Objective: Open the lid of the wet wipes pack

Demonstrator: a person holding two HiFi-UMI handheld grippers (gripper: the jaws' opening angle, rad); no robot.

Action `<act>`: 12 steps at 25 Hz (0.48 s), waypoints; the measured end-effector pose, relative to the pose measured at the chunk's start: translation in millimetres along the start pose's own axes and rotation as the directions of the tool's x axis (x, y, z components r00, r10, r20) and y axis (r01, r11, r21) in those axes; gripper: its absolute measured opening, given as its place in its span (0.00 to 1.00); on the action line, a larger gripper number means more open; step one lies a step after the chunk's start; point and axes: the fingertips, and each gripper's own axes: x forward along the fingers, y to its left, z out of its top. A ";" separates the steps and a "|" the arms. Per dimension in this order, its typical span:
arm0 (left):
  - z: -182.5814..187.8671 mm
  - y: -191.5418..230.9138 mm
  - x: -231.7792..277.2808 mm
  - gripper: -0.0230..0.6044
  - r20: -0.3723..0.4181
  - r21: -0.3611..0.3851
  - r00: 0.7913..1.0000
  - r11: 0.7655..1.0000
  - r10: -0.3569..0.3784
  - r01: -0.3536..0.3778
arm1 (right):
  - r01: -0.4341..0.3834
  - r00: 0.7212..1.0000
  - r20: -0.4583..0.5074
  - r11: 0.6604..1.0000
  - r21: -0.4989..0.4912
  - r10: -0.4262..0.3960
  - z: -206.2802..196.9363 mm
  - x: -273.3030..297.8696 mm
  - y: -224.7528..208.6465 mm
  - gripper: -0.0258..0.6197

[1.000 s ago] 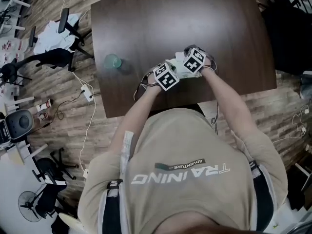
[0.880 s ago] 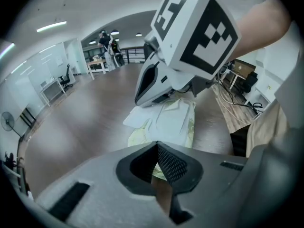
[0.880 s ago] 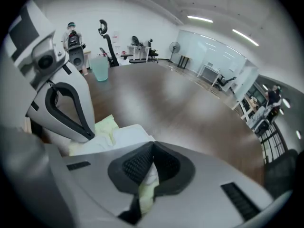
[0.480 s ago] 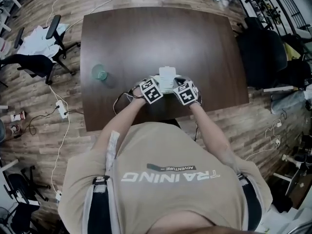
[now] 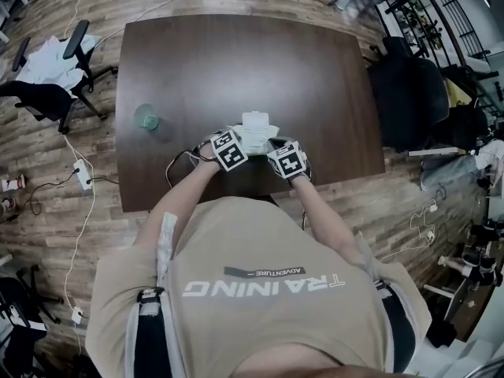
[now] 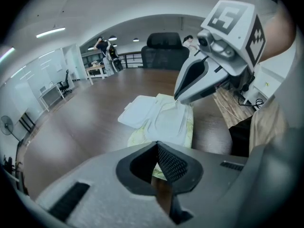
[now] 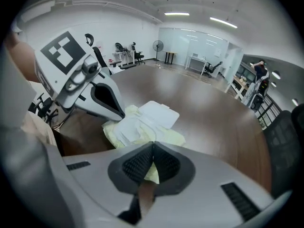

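Here the pack (image 5: 253,138) lies on the table (image 5: 236,61), near the edge where the person stands, between the two tongs. Its white lid (image 6: 135,113) seems already turned back: it lies flat on the far side of the pack, and the top under it is bare.

The left gripper (image 6: 156,148) has its jaws pressed together with nothing between them. The right gripper (image 7: 153,148) is the same, pressed together and empty. Each one points down at the pack from its own side. In the left gripper view the right tip is at the pack's edge, but I cannot tell whether it touches.

I judge that the opening is nearly done or done. To finish well, one tip should press the soft pack lightly down, so it does not slide on the smooth wood. The other tip can push the lid fully back until it rests flat. A half-open lid may spring shut. The tongs should then lift straight up, so they do not drag the pack.
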 end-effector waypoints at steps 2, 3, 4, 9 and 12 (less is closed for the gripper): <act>-0.1 1.5 -0.3 0.05 0.007 -0.027 1.000 1.000 -0.004 0.005 | -0.034 0.999 -0.017 0.999 -0.001 0.034 -6.2 9.8 -0.9 0.06; -1.1 3.6 -0.9 0.05 0.009 -0.038 1.000 0.999 0.000 0.001 | -0.051 0.998 -0.026 0.999 -0.010 0.051 -5.7 13.3 -0.4 0.06; -2.7 5.7 -1.2 0.05 0.008 -0.044 1.000 0.999 0.008 -0.007 | -0.069 0.997 -0.038 0.997 -0.022 0.068 -4.2 15.6 0.8 0.06; -8.4 3.3 1.4 0.05 -0.021 -0.072 0.999 0.997 0.037 -0.039 | -0.161 0.985 -0.049 0.986 0.038 0.162 -9.2 18.0 3.3 0.06; -9.2 5.1 -1.6 0.05 0.004 -0.149 1.000 0.989 0.025 -0.024 | -0.184 0.983 -0.012 0.981 0.066 0.185 -7.3 15.0 4.3 0.06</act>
